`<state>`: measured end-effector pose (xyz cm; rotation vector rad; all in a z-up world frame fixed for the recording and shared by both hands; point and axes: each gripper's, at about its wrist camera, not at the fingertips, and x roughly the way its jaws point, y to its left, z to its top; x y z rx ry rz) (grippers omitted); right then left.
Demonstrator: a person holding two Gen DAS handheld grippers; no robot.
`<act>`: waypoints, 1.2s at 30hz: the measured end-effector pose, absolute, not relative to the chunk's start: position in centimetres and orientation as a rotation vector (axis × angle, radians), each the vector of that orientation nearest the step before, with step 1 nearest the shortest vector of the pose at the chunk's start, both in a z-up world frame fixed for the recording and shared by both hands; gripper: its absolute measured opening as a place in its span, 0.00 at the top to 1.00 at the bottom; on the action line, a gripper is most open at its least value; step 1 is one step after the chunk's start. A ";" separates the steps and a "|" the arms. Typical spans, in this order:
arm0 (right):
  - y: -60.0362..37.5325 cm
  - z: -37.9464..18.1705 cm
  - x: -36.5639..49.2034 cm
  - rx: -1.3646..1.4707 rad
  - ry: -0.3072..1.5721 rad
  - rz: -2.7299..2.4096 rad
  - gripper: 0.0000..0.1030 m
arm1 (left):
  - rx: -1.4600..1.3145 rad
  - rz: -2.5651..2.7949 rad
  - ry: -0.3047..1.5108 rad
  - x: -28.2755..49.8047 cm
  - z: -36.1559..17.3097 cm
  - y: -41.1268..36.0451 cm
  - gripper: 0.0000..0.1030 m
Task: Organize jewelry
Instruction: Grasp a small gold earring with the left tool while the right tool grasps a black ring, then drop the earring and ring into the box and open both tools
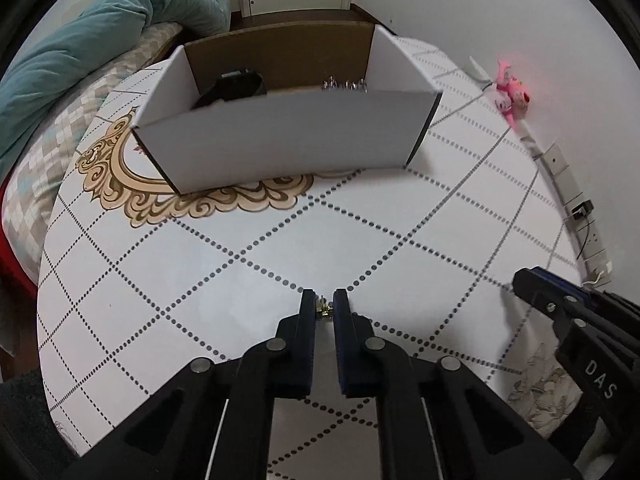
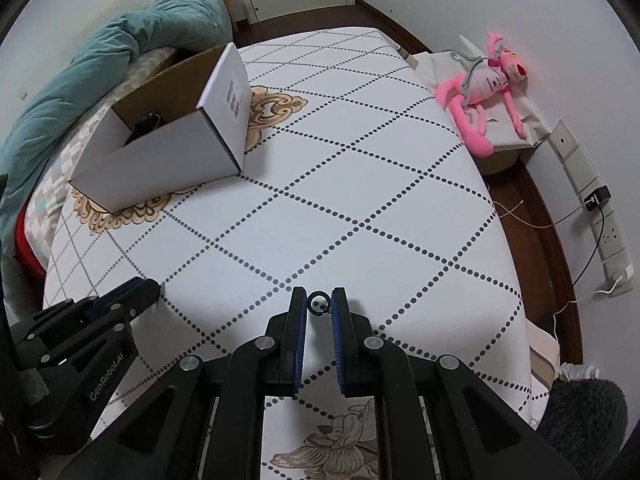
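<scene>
The left gripper [image 1: 324, 306], a black two-finger tool with blue pads, is clenched on a small gold-coloured metal trinket [image 1: 325, 310] pinched at its very tips; so little of it shows between the pads that I cannot tell whether it is an earring, a clasp or a charm, only that it glints brassy and looks knobbly. The right gripper [image 2: 319, 305], of the same make, grasps a small dark ring [image 2: 319, 305], a thin round hoop with an open centre, held upright between its tips just above the cloth. Both pieces sit low over the near part of the white tablecloth with dotted diamond lines [image 2: 360, 208], the two tools near one another and pointing steeply down. Well beyond them stands the open white cardboard box with a brown inside [image 1: 280, 136], resting on a gold scrolled ornament printed on the cloth; inside it a black object [image 1: 236, 86] and a row of small silvery metal loops [image 1: 345, 84] peek over the front wall, so some sorting seems already done. Judging from this, both items are picked up and what remains is carrying them across to the box and letting go. No other loose jewelry shows on the cloth.
</scene>
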<state>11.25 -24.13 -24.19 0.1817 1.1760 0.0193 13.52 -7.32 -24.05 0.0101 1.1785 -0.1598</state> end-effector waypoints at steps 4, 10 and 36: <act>-23.5 -22.2 11.8 0.225 1.152 0.069 0.87 | -0.044 -0.186 1.145 14.2 -20.8 -6.3 0.94; -22.1 -17.7 16.2 0.320 1.087 0.192 0.87 | -0.114 -0.206 1.093 18.1 -15.3 -3.8 0.94; -18.5 -17.2 28.3 0.071 1.204 0.169 0.53 | -0.110 -0.008 1.167 26.9 -15.8 0.9 0.23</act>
